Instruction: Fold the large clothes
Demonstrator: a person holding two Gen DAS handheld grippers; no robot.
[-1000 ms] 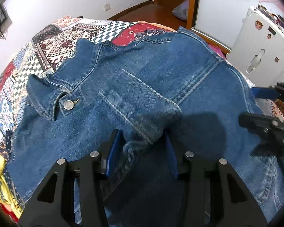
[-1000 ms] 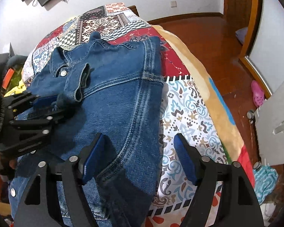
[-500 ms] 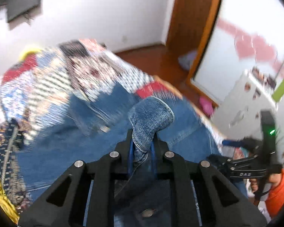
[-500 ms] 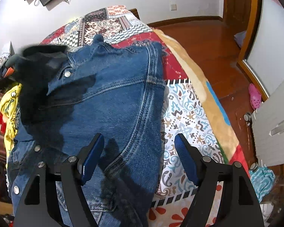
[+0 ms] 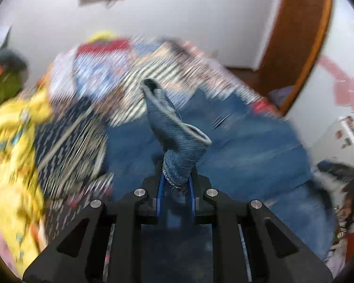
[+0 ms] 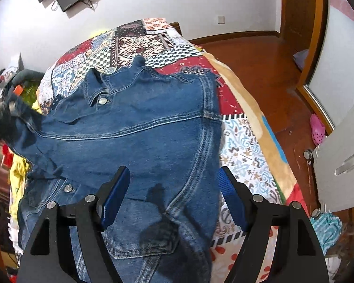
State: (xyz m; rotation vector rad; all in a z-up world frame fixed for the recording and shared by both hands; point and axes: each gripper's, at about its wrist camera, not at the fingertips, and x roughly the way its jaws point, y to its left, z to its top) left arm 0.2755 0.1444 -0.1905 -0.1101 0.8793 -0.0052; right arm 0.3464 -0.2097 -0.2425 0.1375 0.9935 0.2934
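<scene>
Your left tool (image 5: 175,184) is pinching a bunched sleeve cuff (image 5: 177,139) of the denim jacket (image 6: 134,141); its jaws have just eased slightly wider around the cloth. Your right tool (image 6: 172,195) stands spread and empty above the jacket, which lies flat on the bed's patchwork quilt (image 6: 243,146). The left view is blurred.

No legible text, labels, brands or numbers in either view; left wrist view heavily motion-blurred.
</scene>
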